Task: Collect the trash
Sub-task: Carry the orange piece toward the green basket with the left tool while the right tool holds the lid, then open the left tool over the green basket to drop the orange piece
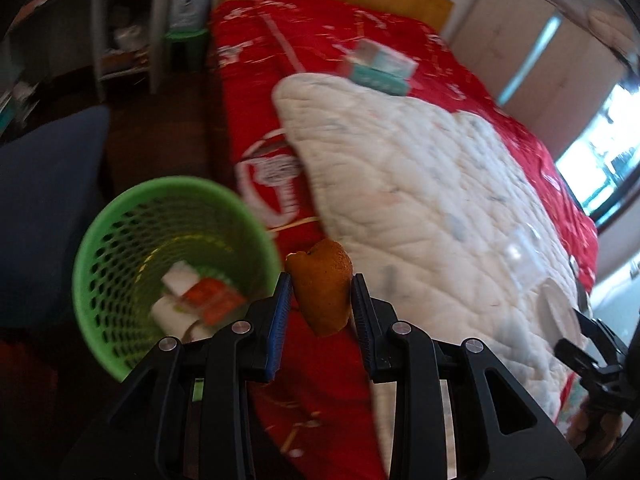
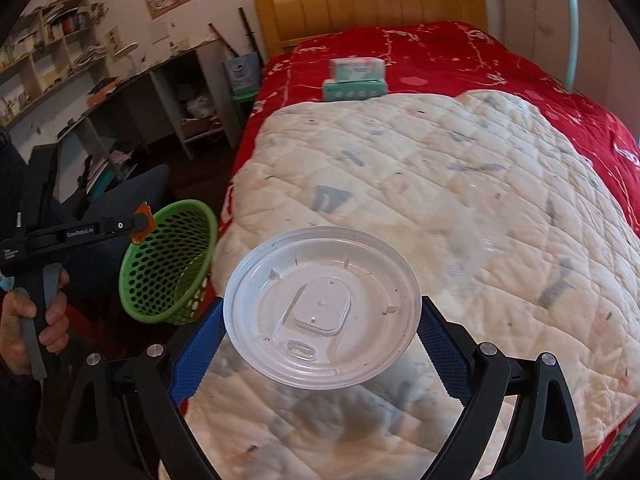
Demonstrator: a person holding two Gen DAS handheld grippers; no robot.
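Left wrist camera peers steeply down past its own fingers, close over the bed's edge and the green basket (image 1: 172, 256). Right wrist camera tilts down over the white quilt (image 2: 440, 184). Both share basket, quilt, headboard (image 2: 368, 4).

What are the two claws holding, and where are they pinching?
The left claw pinches a brown-orange piece of fruit peel by its sides. The right claw grips a round white plastic cup lid by opposite rim edges.
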